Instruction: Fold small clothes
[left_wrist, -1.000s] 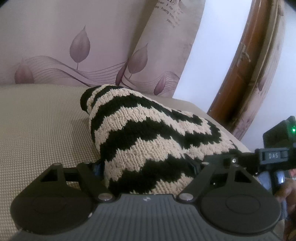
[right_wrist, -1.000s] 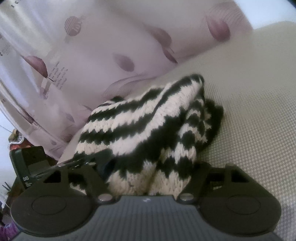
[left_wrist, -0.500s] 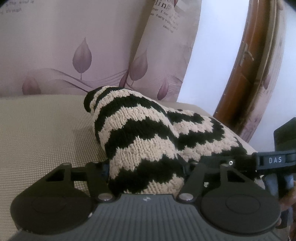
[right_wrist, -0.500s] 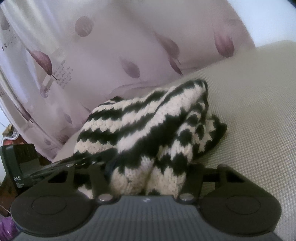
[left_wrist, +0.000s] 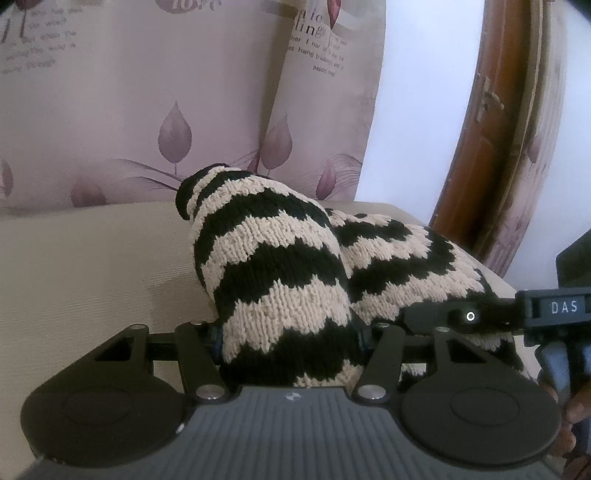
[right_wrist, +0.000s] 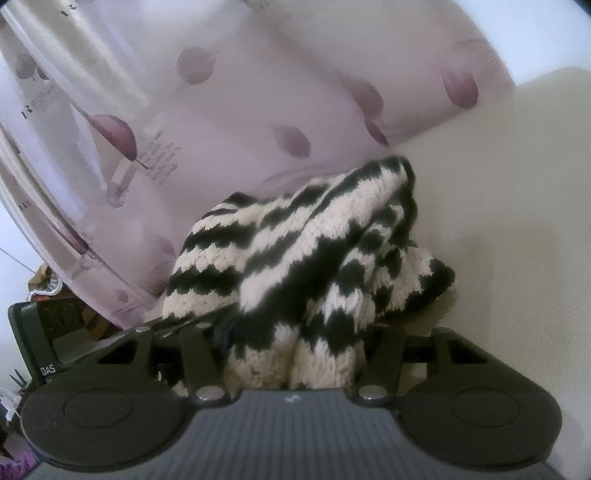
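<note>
Comparing this moment with a second before, you had lifted both ends of the striped knit garment (left_wrist: 280, 280) higher off the beige cushion (left_wrist: 92, 266), so it bunched into a taller hump, and more of the leaf-print curtain (left_wrist: 147, 110) showed behind it. Both sets of jaws had narrowed noticeably over that second.

Your left gripper (left_wrist: 288, 339) was about half open and closing on the near left end of the knit, its pads pressing a thick fold of wool that bulged between them. Your right gripper (right_wrist: 291, 343) was also about half open, its closing nearly done, pinching the near right end as two bunched lobes. In the left view the right gripper reached in from the right edge, touching the knit's right side beside the wooden door frame (left_wrist: 495, 147).
</note>
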